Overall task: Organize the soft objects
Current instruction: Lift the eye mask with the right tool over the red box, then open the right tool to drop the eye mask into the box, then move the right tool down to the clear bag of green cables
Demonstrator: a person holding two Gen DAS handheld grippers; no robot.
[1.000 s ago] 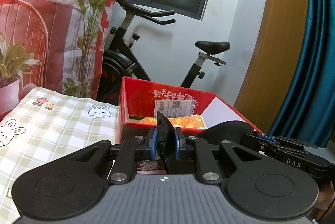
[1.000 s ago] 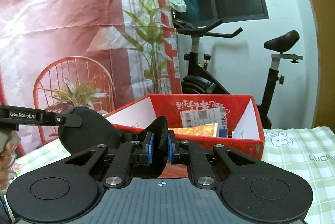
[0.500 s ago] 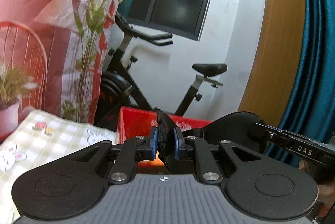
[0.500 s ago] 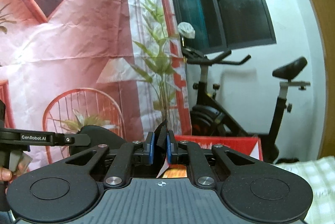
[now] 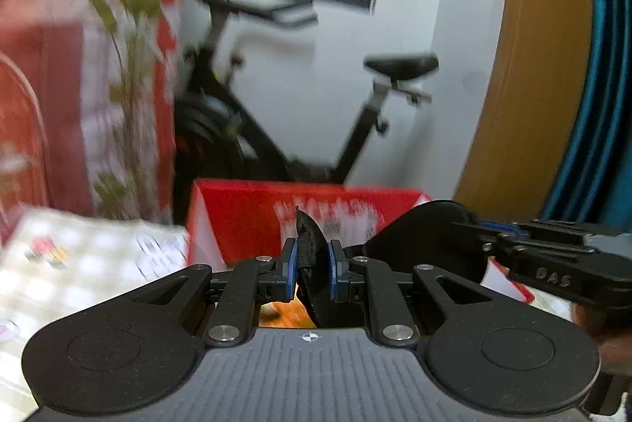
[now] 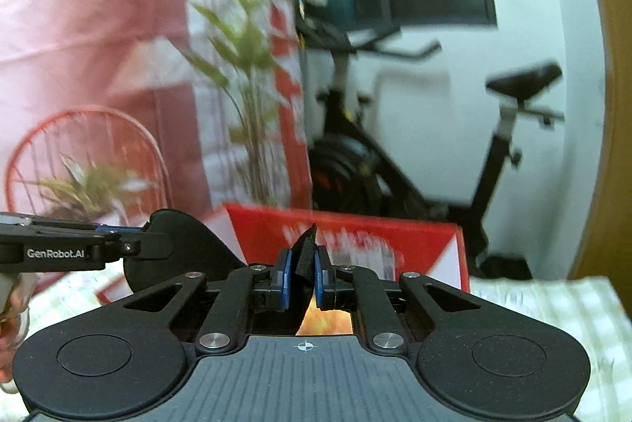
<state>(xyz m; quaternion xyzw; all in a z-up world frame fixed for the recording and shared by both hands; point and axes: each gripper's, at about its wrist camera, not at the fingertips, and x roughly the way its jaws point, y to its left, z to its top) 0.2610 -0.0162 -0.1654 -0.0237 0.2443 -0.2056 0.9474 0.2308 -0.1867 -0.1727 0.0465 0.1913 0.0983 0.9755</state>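
Both grippers were clamped on the same black fabric piece, each at one end. Between the blue pads of the left gripper (image 5: 311,270) a ribbed black edge of that fabric piece (image 5: 309,256) stood nearly upright, tilted a little, its tip rising above the pads and its lower part dropping out of sight behind the tool's body. The right gripper (image 6: 303,278) was pinched almost fully shut on a thinner edge of the dark cloth, which rose to a point above its pads and leaned slightly right. Each camera caught the other tool off to the side: the right one entered the left wrist view from the right edge, and the left one entered the right wrist view from the left edge, with fingers of a hand (image 6: 12,319) visible below it. Just beyond the jaws sat an open red cardboard box (image 5: 245,212) with white inner flaps and blurred white lettering on its far wall; an orange patterned item (image 5: 282,313) showed low inside it, directly under the held cloth. The box rested on a checked tablecloth (image 5: 79,276) printed with small cartoon figures. Behind stood a black exercise bike (image 6: 395,165), a pink printed backdrop (image 6: 98,27) with plants and a red chair, a dark window, and a teal curtain (image 5: 600,86) at the right.
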